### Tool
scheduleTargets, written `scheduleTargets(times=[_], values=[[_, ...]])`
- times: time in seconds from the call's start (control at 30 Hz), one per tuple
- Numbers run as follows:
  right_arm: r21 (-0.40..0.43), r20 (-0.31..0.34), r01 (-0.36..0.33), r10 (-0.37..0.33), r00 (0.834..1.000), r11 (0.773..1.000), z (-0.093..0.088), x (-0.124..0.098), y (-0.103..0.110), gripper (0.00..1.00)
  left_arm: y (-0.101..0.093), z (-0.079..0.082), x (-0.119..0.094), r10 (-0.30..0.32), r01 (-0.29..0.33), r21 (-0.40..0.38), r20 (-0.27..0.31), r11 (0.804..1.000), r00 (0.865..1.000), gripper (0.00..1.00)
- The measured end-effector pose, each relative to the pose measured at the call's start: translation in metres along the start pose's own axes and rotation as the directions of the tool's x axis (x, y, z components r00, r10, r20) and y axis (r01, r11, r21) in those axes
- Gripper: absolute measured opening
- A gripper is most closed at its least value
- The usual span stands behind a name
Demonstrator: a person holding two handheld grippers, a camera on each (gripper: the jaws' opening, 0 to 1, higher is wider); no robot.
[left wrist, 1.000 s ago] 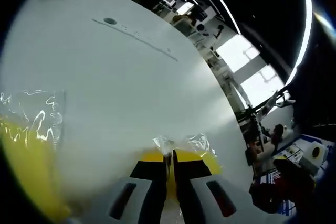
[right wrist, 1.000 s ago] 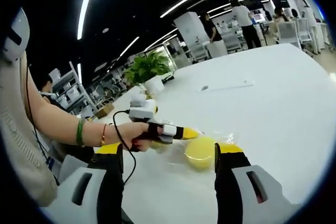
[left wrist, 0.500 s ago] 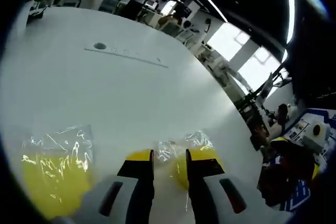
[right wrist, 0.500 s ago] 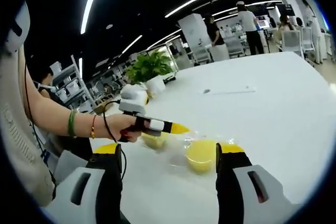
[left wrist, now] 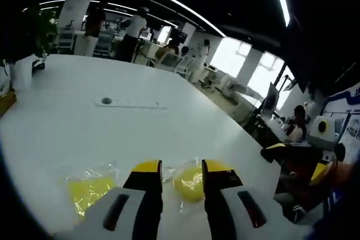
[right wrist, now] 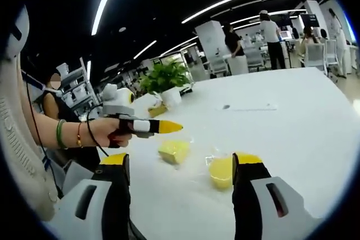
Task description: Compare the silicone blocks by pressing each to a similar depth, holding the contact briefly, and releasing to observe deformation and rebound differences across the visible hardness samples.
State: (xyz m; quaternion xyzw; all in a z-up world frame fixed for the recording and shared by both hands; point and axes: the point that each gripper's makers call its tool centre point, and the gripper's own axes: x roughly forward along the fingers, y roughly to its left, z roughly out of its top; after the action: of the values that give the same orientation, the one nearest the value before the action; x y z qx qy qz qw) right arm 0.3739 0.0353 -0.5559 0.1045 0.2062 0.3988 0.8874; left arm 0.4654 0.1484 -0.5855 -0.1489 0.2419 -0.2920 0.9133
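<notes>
Left gripper view: left gripper [left wrist: 181, 175] rising from the bottom centre, black jaws with yellow tips set a narrow gap apart, nothing held between them. Just beyond the tips, at lower centre, a round yellow silicone block [left wrist: 189, 181] in a clear plastic wrap, lying on the white table [left wrist: 140, 127]. At lower left, a second yellow silicone block [left wrist: 87, 188], also in crinkled clear wrap, well apart from the first. On the table at centre left, a small dark round spot with a thin printed line beside it [left wrist: 130, 103]. At the right edge, part of the right gripper [left wrist: 292, 158], black with yellow. Right gripper view: right gripper [right wrist: 181, 164] at the bottom, jaws spread wide, empty. Close to the right jaw's yellow tip, the round block [right wrist: 220, 172] on the table [right wrist: 292, 116], whether touching the jaw cannot be told. Slightly left of centre, the squarer block [right wrist: 173, 151], apart from both jaws. At centre left, a hand [right wrist: 107, 132] with bracelets at the wrist gripping the left gripper [right wrist: 147, 126], its yellow tip raised above the table and pointing right, clear of both blocks. Upper centre, a potted plant [right wrist: 166, 80] at the table's far side.
</notes>
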Motion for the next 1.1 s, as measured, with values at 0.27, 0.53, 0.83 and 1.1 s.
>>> scheduleTargets(times=[0.27, 0.53, 0.83, 1.1], values=[[0.009, -0.004, 0.005, -0.005, 1.0, 1.0, -0.003, -0.01, 0.016, 0.72, -0.026, 0.027, -0.052, -0.051, 0.04, 0.125, 0.083, 0.991, 0.995, 0.39], [-0.002, 0.018, 0.029, -0.029, 0.999, 1.0, -0.004, -0.026, 0.028, 0.72, -0.045, 0.042, -0.111, -0.122, 0.063, 0.286, 0.196, 0.956, 0.973, 0.46], [0.061, 0.178, 0.022, -0.033, 0.983, 0.998, 0.009, -0.047, 0.044, 0.7, -0.031, 0.022, -0.166, -0.091, 0.005, 0.46, 0.164, 0.888, 0.982, 0.63], [0.067, 0.217, 0.021, -0.035, 0.976, 0.998, -0.001, -0.057, 0.053, 0.83, -0.026, 0.0, -0.194, -0.106, 0.046, 0.35, 0.156, 0.936, 0.982, 0.63]])
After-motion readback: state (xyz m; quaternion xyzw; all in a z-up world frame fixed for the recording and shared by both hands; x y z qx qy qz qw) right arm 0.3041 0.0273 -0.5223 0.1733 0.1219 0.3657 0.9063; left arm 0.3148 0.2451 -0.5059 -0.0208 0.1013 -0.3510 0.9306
